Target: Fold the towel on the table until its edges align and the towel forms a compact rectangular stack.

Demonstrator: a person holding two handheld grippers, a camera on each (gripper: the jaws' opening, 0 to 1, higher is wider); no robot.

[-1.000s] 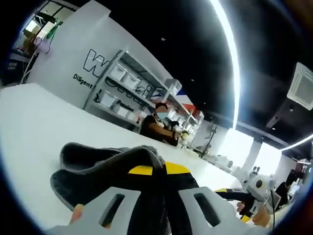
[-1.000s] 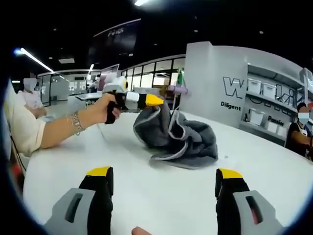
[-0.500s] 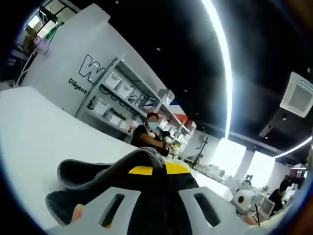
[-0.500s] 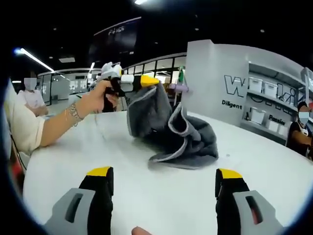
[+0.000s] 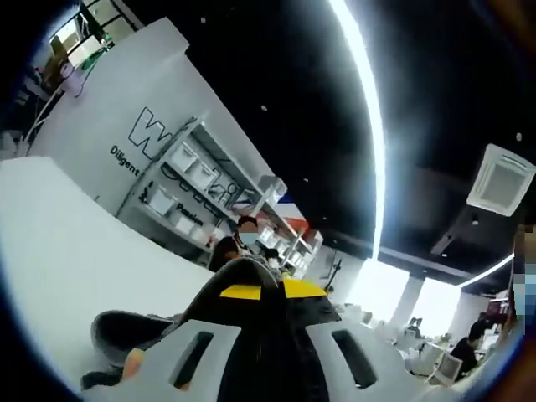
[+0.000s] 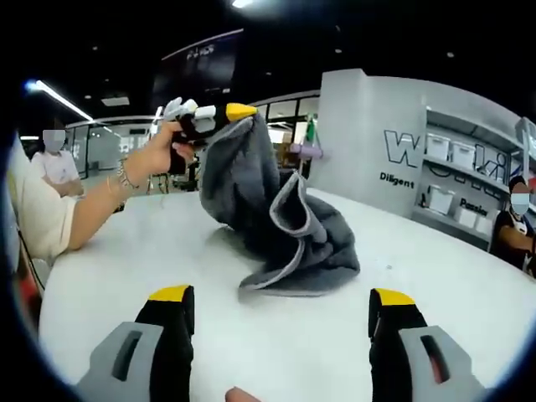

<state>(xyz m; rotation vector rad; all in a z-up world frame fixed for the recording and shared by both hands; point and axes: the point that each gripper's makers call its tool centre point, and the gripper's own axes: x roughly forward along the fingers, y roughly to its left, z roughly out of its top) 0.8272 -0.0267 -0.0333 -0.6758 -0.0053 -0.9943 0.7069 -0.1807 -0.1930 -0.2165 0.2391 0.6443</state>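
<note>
Towel clamped in left gripper jaws, its held edge hidden, right gripper jaws apart

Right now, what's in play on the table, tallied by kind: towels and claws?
Grey towel: 1
Claws: 2, left claw shut on the towel, right claw open above the white table
Total: 3

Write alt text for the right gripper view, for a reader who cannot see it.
The left gripper, held in a person's hand, lifts a grey towel by one corner above a white table, the towel's lower folds resting on the tabletop. In the foreground, the right gripper is open and empty.
</note>
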